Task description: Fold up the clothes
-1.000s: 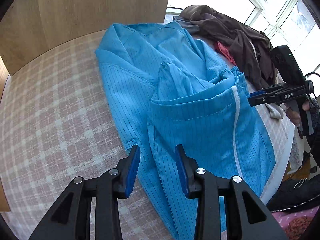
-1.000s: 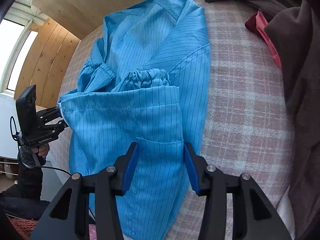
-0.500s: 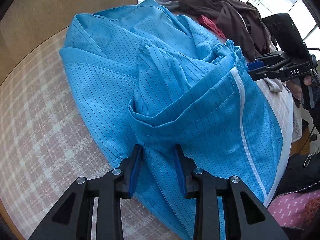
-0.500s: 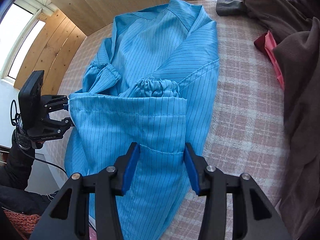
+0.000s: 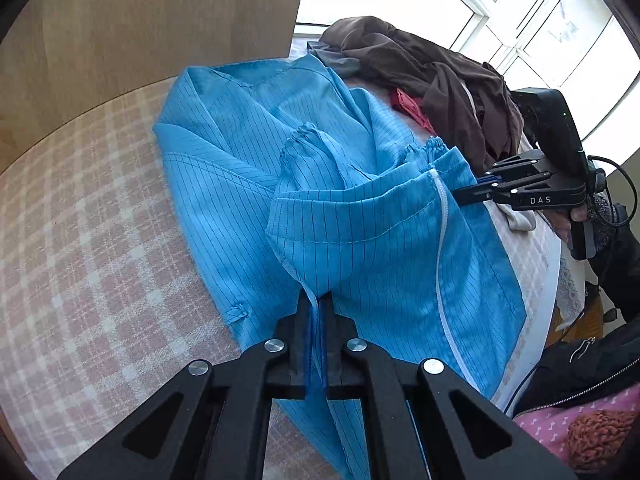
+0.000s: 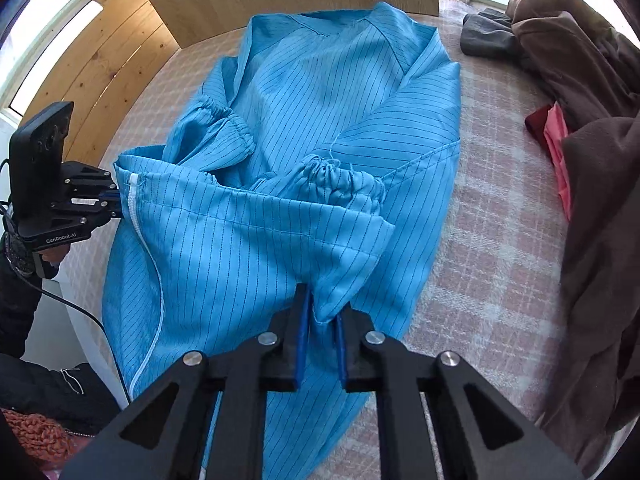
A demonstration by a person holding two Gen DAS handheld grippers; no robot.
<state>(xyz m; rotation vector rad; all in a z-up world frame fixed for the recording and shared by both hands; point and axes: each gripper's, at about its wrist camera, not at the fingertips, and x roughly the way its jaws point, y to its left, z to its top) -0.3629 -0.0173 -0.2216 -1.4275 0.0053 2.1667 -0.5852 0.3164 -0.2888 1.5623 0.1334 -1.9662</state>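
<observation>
At the bottom centre of each wrist view, the left gripper (image 5: 318, 312) and right gripper (image 6: 322, 312) are both pinching the blue striped coat's (image 6: 320, 128) lifted hem.

Only two bits of readable text here, both on the black handheld grippers. In the left wrist view, right-middle of the frame, the black plastic right gripper (image 5: 468, 194) has "DAS" printed in pale capital letters on the side of its body. In the right wrist view, far left-middle of the frame, the black plastic left gripper (image 6: 118, 204) reads "GenRobot.AI" in small white letters along its lower edge, just above the hand holding it. That's all I can read. The blue pinstriped garment, the checked pink cover and the pile of brown clothes carry no lettering I can make out.
</observation>
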